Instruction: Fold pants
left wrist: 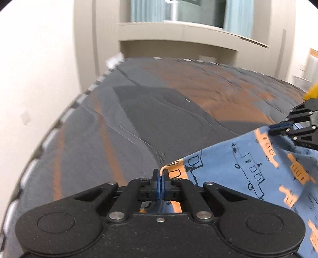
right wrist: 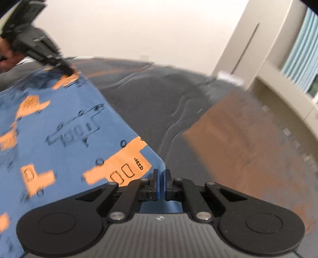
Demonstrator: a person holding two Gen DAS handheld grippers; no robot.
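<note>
A: Far left of the left wrist view, what borders the scene?

B: A pale wall [left wrist: 35,69], meeting the edge of the bed [left wrist: 139,111], whose cover is grey with orange patches. The bed serves as the landmark throughout.

A: And the left gripper [left wrist: 160,174]?

B: It sits low over the near part of the bed, fingers pressed together on a corner of the pants [left wrist: 238,172]; a lip of blue cloth curls out between the pads. Pinching at a corner gives, in my judgement, control of a whole edge.

A: Where do the pants lie?

B: Over the near right part of the bed, blue with orange and outlined vehicle prints. The cloth spans between the two pinch points and looks raised rather than flat; blur prevents certainty.

A: Further right?

B: The right gripper [left wrist: 278,129], above the right side of the bed, clamped on the far end of the same edge. Its own camera shows the fingers [right wrist: 161,176] closed, with blue cloth passing beneath them and the pants [right wrist: 59,139] spreading to the left.

A: Why two grips, apart?

B: Probably to keep the edge taut so it can be carried over the rest as one straight fold line. The fold itself does not appear completed.

A: Beyond the bed?

B: A beige shelf [left wrist: 178,33] and pale blue curtains [left wrist: 145,10].
</note>
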